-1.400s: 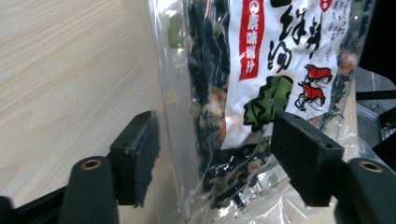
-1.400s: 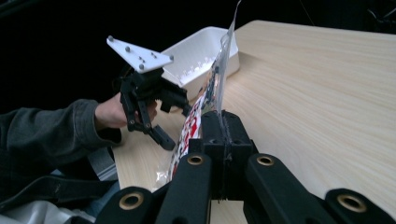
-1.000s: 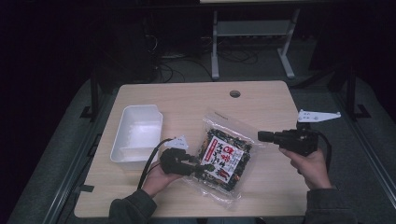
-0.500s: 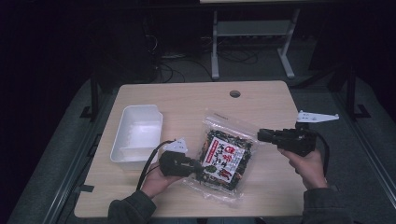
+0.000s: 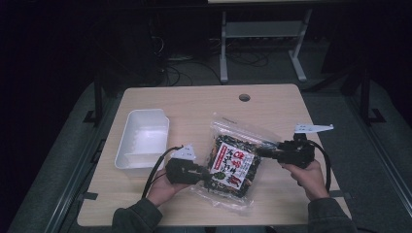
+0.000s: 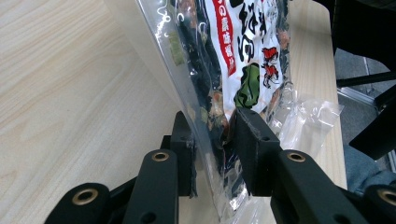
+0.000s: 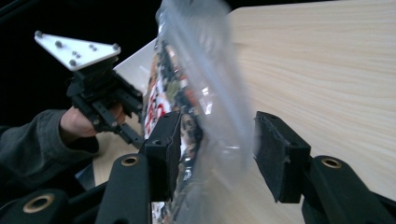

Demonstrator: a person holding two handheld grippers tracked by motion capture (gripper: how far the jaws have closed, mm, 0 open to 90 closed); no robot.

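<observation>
So my left fingers [image 6: 212, 140] have just clamped down on the near edge of the snack bag [image 5: 234, 162], and they're pinching the plastic tight. The bag sits in the middle of the tabletop [image 5: 194, 102], just right of the white tub [image 5: 145, 127], and it's tipped up on edge between my two hands. My right fingers [image 7: 217, 140] have just been spreading apart, with the far side of the bag in the gap but the right pad off it. I'd say the left has taken over the bag and the right is letting go.
</observation>
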